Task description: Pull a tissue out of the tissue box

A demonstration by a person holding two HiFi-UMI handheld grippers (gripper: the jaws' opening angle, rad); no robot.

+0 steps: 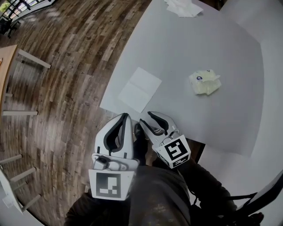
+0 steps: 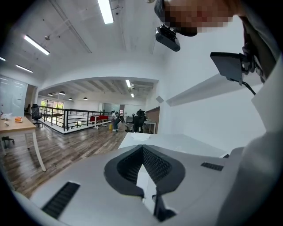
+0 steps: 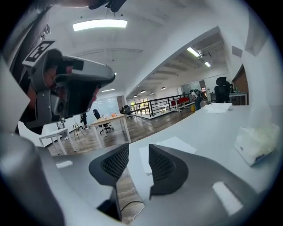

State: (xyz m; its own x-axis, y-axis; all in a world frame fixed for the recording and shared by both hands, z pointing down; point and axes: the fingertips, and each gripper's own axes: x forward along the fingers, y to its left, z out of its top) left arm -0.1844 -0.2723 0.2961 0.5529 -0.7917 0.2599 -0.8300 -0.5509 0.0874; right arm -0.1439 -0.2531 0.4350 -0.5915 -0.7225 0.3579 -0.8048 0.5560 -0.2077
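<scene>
Open-plan office, seen from beside a white counter.

In the head view the counter (image 1: 212, 57) fills twelve to three o'clock, and a wood-plank floor (image 1: 66, 66) spreads from nine to eleven. In the left gripper view, long strip lights (image 2: 106, 11) cross the white ceiling at twelve o'clock. A black railing (image 2: 66, 117) and a wooden desk (image 2: 17, 126) stand at nine, and far off near the centre there are people (image 2: 117, 120) among black office chairs (image 2: 139, 118). In the right gripper view, thin-legged desks (image 3: 108, 119) with swivel chairs (image 3: 97, 116) sit at nine o'clock. A high-backed chair (image 3: 221, 89) stands at two, under more rows of ceiling lights (image 3: 196, 53).
</scene>
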